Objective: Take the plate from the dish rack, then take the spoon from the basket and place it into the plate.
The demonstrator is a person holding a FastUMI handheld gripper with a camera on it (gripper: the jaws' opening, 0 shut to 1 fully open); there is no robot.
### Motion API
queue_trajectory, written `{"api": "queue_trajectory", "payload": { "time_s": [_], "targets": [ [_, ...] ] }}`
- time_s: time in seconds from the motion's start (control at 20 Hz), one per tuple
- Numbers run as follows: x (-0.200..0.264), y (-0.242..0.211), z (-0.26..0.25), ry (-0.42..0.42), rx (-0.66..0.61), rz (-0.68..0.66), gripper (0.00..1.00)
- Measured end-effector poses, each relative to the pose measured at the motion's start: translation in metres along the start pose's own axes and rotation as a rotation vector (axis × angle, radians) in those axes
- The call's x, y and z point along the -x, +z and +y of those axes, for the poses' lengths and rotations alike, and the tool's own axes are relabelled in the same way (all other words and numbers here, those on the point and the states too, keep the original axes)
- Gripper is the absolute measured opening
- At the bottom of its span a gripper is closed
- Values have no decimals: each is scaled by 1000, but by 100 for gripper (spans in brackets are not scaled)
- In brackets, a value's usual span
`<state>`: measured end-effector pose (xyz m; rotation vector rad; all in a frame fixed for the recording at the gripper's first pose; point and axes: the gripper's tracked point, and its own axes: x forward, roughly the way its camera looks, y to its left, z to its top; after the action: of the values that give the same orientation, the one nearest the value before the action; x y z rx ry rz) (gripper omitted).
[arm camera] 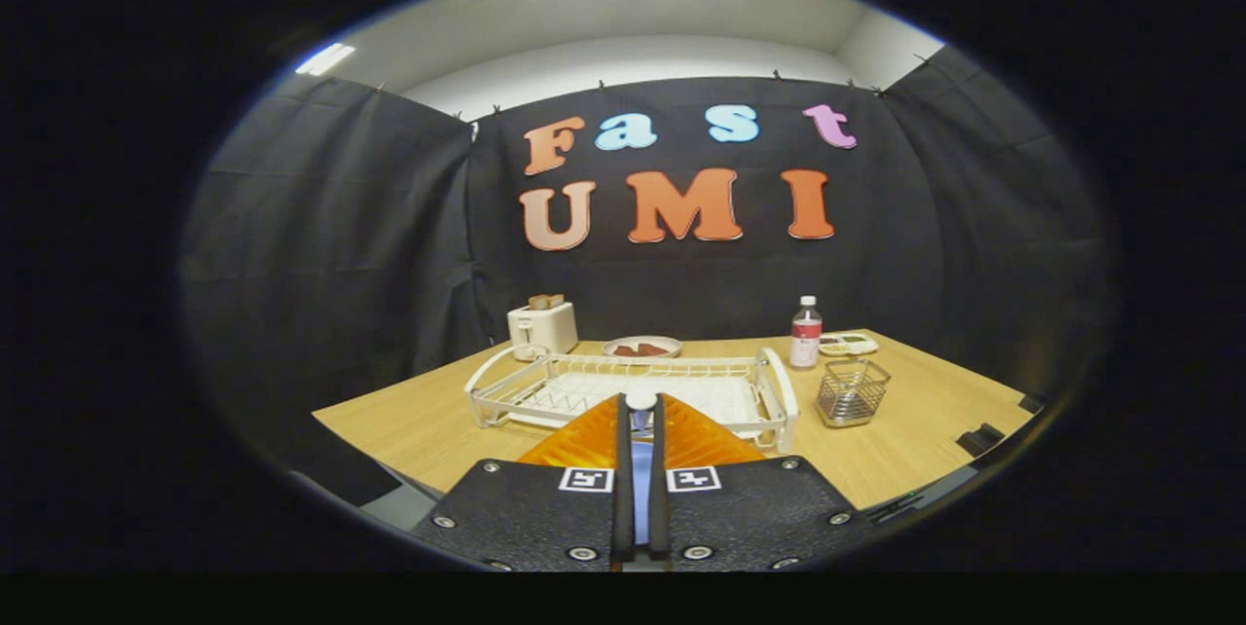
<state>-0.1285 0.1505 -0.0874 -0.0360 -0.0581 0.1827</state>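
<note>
Spoon [640,416] clamped between the gripper [640,469] fingers, bowl end up, above an orange plate [584,440].
Dish rack [633,389] sits at 12 o'clock beyond; wire basket [852,391] at 2 o'clock on the table [409,421].

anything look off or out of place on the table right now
Nothing stands out. The gripper is shut on a spoon above an orange plate. The dish rack, wire basket, bottle and toaster all stand upright, no spills.
</note>
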Motion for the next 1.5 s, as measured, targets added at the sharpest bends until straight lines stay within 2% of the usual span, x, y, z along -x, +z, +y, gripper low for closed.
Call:
{"api": "queue_trajectory", "payload": {
  "time_s": [0.3,0.65,0.85,1.0,1.05,1.1,1.15,1.25,1.3,1.35,1.5],
  "targets": [
    [-18,-34,14,30,-6,63,6],
    [-27,-52,13,34,-4,111,6],
    [-31,-62,14,49,-24,154,13],
    [-36,-70,12,43,-36,187,25],
    [-38,-72,10,41,-42,193,36],
    [-39,-72,7,35,-46,196,43],
    [-42,-71,3,27,-51,197,57],
    [-46,-68,-3,19,-60,200,72],
    [-48,-67,-7,11,-64,201,75],
    [-50,-64,-13,1,-67,199,84],
    [-55,-57,-29,-24,-77,197,96]
  ]
}}
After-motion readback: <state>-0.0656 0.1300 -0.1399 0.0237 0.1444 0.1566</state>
